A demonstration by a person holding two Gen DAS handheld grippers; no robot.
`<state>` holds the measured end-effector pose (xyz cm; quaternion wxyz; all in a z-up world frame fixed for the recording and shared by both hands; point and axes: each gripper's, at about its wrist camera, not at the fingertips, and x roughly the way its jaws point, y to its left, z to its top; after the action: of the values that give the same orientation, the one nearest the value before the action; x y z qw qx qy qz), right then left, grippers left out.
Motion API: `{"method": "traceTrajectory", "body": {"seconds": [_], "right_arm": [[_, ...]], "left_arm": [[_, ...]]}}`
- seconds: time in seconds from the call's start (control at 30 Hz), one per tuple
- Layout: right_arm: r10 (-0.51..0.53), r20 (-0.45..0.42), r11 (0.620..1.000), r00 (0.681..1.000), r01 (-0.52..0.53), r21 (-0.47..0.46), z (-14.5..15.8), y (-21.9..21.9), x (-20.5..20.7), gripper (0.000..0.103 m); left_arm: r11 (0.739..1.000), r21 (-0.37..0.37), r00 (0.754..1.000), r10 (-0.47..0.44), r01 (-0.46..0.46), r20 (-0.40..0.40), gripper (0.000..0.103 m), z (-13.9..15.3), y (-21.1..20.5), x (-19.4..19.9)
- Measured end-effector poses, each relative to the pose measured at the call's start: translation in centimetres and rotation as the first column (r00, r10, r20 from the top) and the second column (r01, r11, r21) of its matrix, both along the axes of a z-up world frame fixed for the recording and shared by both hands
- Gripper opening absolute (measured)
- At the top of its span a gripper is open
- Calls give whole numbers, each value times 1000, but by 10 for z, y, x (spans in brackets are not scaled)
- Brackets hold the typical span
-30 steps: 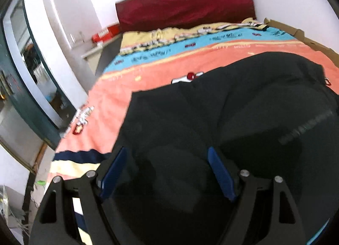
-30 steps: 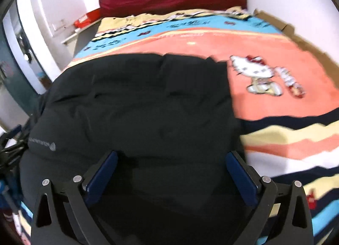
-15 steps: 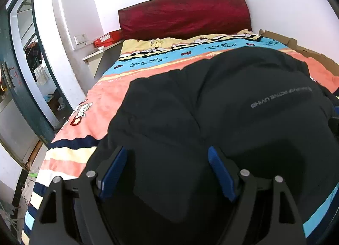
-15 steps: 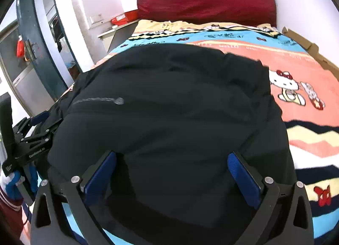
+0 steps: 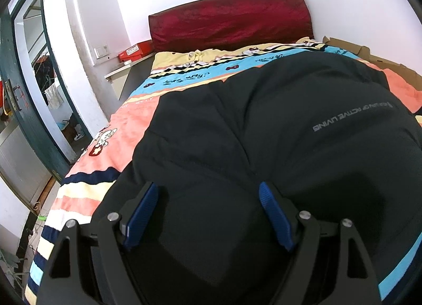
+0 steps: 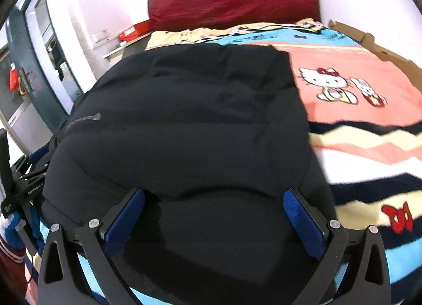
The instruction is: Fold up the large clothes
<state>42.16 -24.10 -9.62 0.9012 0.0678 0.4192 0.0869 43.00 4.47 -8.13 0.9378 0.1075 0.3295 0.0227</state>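
Left wrist view: a bed with a striped cartoon-print blanket (image 5: 132, 120) fills the frame; dark red padded headboard (image 5: 229, 22) at upper centre, blue-green door frame (image 5: 34, 125) at left.
Garment: a large black padded jacket (image 5: 263, 133) lies spread across the bed centre, near edge under both tools.
Left gripper (image 5: 208, 212): tilted downward, blue fingers (image 5: 142, 212) wide apart over jacket fabric, gripping nothing.
Right gripper (image 6: 215, 223): likewise wide apart above the jacket (image 6: 184, 120), gripping nothing.
Edges: bare blanket (image 6: 356, 146) at right of the right wrist view; brown cardboard (image 6: 369, 38) along the far edge.
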Motion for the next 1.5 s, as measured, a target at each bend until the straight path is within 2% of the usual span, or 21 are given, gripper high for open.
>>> {"method": "traceTrajectory", "body": {"seconds": [0.37,0.67,1.0,1.23,1.5], "right_arm": [[-89,-45,996,995,90,8,-6,-39,-26,102],[-123,-61,992,991,122,-21,5,-52,-54,102],[-115,-26,993,993,115,-20,38,-48,-84,102],[-109,-8,994,994,109,-17,63,-40,-113,102],[-72,9,995,997,73,-71,91,-26,-148,102]], "left_arm": [[1000,4,1000,8,-8,-4,78,0,-1,-3],[1000,-14,999,0,-1,-42,78,11,2,-12],[999,-34,999,-5,3,-45,78,30,15,-39],[999,-44,1000,3,-5,-27,78,46,27,-74],[996,-86,1000,20,-20,2,78,62,52,-106]]}}
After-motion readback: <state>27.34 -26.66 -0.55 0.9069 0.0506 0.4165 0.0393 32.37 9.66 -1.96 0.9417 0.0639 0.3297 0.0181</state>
